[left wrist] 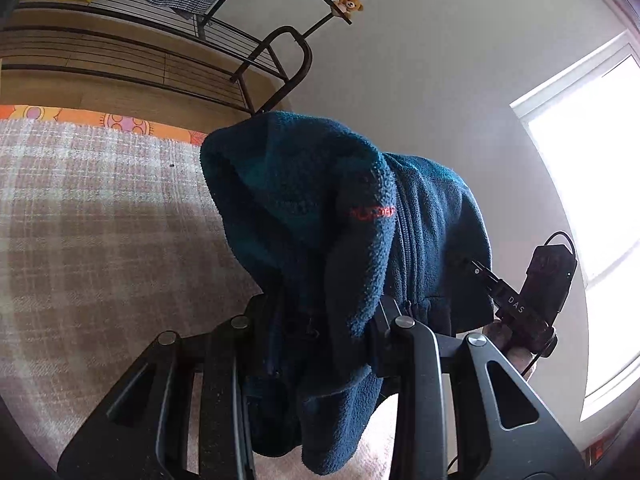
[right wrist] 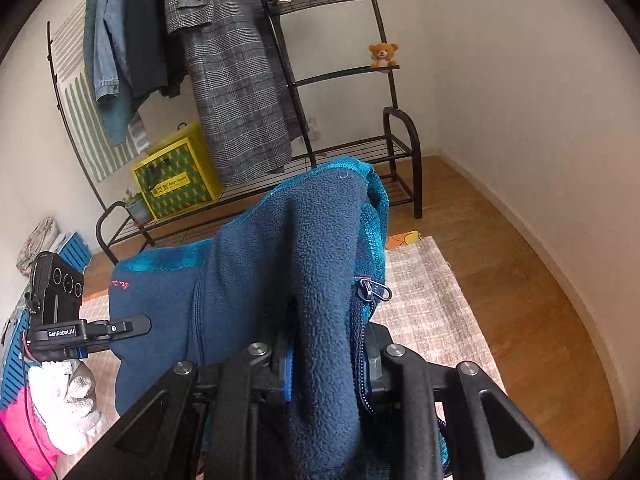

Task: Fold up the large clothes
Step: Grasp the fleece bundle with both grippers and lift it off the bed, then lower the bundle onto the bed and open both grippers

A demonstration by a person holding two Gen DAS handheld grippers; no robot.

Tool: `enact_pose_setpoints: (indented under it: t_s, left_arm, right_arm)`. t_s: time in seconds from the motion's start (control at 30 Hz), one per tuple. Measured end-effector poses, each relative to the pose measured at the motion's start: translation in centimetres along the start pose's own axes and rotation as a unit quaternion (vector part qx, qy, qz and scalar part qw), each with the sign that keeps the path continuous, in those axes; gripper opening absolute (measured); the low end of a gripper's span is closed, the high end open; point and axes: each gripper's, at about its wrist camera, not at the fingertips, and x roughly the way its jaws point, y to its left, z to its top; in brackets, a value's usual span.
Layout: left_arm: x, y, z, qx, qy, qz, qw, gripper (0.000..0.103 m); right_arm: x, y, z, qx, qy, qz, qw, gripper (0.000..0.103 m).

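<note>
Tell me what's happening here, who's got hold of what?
A person is handling a dark blue fleece jacket with two tools. The left hand-held gripper and the right hand-held gripper are each clamped on a bunch of the fleece, so the jacket hangs draped between them, lifted above a checked blanket. It is still bunched, not laid flat or folded. Behind stands a metal clothes rack with a plaid coat and a small teddy bear.
</note>
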Motion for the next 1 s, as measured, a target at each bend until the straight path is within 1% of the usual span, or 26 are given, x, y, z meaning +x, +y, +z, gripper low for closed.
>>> enact_pose_setpoints:
  t_s: [0.1,0.17,0.23,0.33,0.37,0.4,0.43,0.47,0.5,0.53,0.63,0.73,0.87,0.9,0.93,1.0]
  left_arm:
    - [2.6,0.7,1.2,-0.006,0.004,0.011,0.9999,0.032]
    - [3.8,1.4,1.6,-0.007,0.005,0.019,0.9998,0.032]
    - [4.9,2.4,2.0,-0.014,0.01,0.029,0.9994,0.032]
    - [5.7,3.9,2.5,-0.02,0.013,0.043,0.9988,0.032]
    - [5.7,4.3,2.5,-0.026,0.014,0.039,0.9988,0.033]
    - [5.8,4.7,2.6,-0.033,0.016,0.032,0.9988,0.036]
    - [5.6,4.9,2.6,-0.037,0.018,0.031,0.9987,0.042]
    - [5.5,4.9,2.8,-0.037,0.017,0.037,0.9985,0.045]
    - [5.2,4.8,2.9,-0.033,0.013,0.043,0.9985,0.048]
    - [4.8,4.7,3.1,-0.029,0.008,0.051,0.9982,0.053]
    - [3.5,4.2,3.6,-0.028,0.002,0.066,0.9974,0.056]
    - [1.9,3.4,3.9,-0.019,-0.008,0.067,0.9975,0.056]
    - [-0.4,2.1,3.0,-0.018,-0.012,0.06,0.998,0.056]
    - [-1.1,1.6,2.6,-0.017,-0.013,0.056,0.9982,0.051]
    - [-1.7,1.0,2.4,-0.014,-0.013,0.054,0.9984,0.043]
    - [-3.3,-0.5,1.5,-0.007,-0.014,0.048,0.9987,0.036]
  right_arm:
    - [2.4,-1.2,-0.2,0.008,0.003,-0.005,1.0,0.022]
    - [4.2,-1.8,-0.3,0.002,0.011,-0.017,1.0,0.022]
    - [6.1,-2.4,-0.7,-0.01,0.025,-0.042,0.999,0.022]
    - [9.1,-4.3,-1.5,-0.003,0.063,-0.099,0.993,0.026]
    - [9.8,-4.9,-1.9,-0.002,0.073,-0.114,0.991,0.031]
    - [10.3,-5.3,-2.3,-0.002,0.079,-0.12,0.99,0.033]
    - [10.6,-5.4,-2.6,-0.005,0.08,-0.125,0.989,0.037]
    - [10.7,-5.5,-2.7,-0.007,0.077,-0.136,0.988,0.048]
    - [10.6,-5.5,-2.7,-0.009,0.073,-0.149,0.986,0.061]
    - [10.4,-5.9,-2.8,-0.007,0.068,-0.158,0.985,0.064]
    - [8.9,-6.6,-2.6,0.007,0.054,-0.169,0.984,0.064]
    - [6.8,-7.3,-2.6,0.03,0.035,-0.18,0.983,0.064]
    - [3.5,-6.8,-2.8,0.047,0.02,-0.165,0.985,0.064]
    - [2.6,-6.3,-2.9,0.046,0.019,-0.165,0.985,0.064]
    - [1.7,-5.8,-2.9,0.043,0.017,-0.163,0.986,0.064]
    - [-0.5,-4.6,-3.0,0.037,0.009,-0.159,0.987,0.064]
